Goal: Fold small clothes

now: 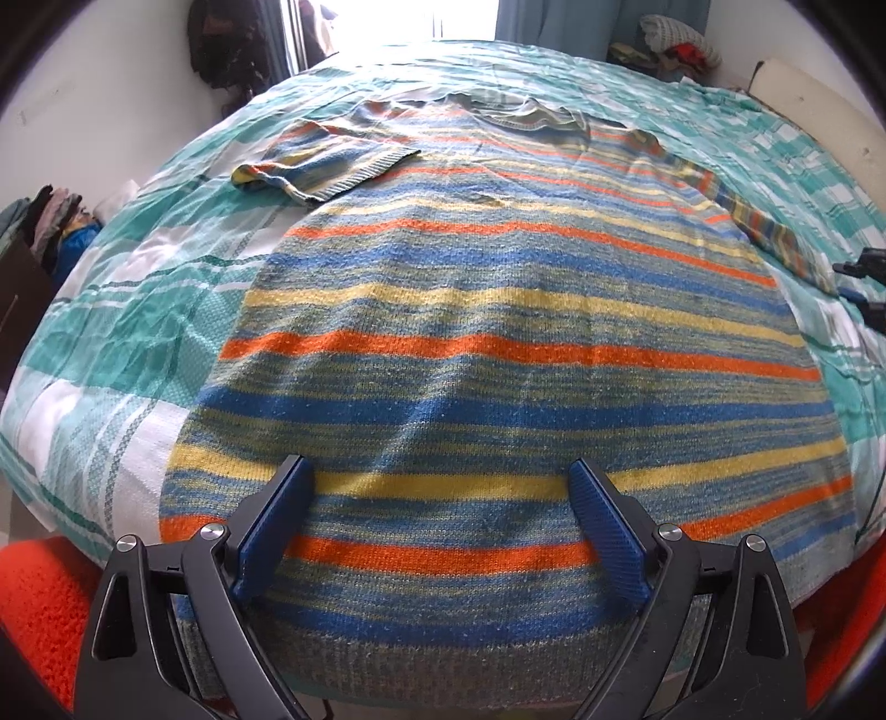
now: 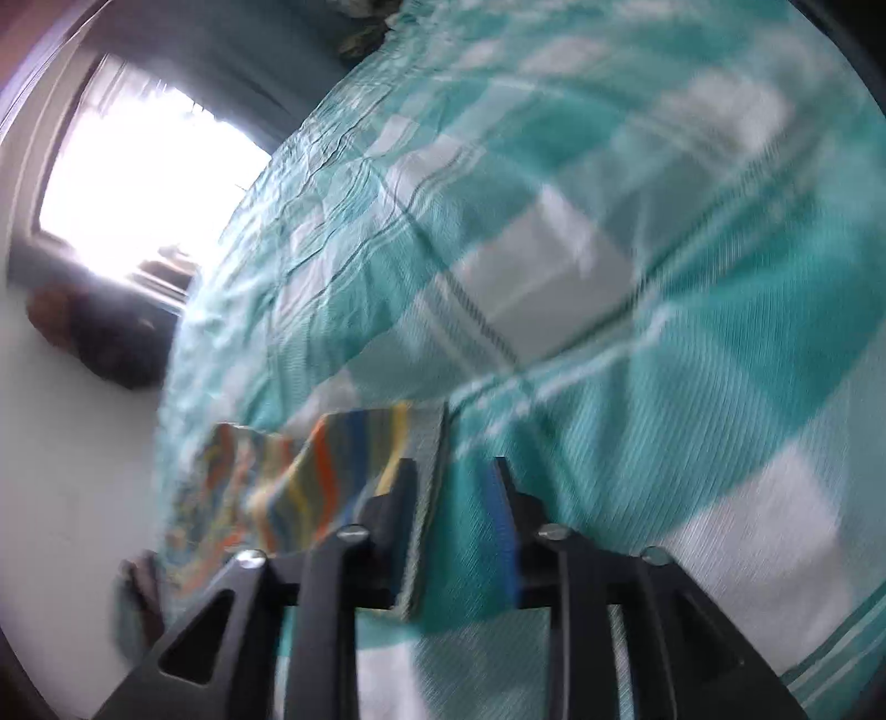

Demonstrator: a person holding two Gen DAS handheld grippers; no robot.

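Note:
A striped knit sweater [image 1: 498,310] in blue, orange, yellow and green lies flat on the bed, hem toward me. Its left sleeve [image 1: 326,160] is folded in; its right sleeve [image 1: 775,238] stretches out to the right. My left gripper [image 1: 443,476] is open and empty, hovering over the hem area. In the right wrist view, my right gripper [image 2: 454,471] is open, with the grey ribbed cuff of the sleeve [image 2: 426,487] lying between its fingers beside the left finger [image 2: 401,498]. The view is blurred. The right gripper also shows in the left wrist view [image 1: 864,277] at the right edge.
The bed is covered by a teal and white checked sheet [image 1: 138,310]. Piles of clothes sit at the left [image 1: 55,221] and at the far right corner [image 1: 675,44]. A bright window [image 2: 138,177] is beyond the bed. Orange knit fabric [image 1: 39,598] lies at the near edge.

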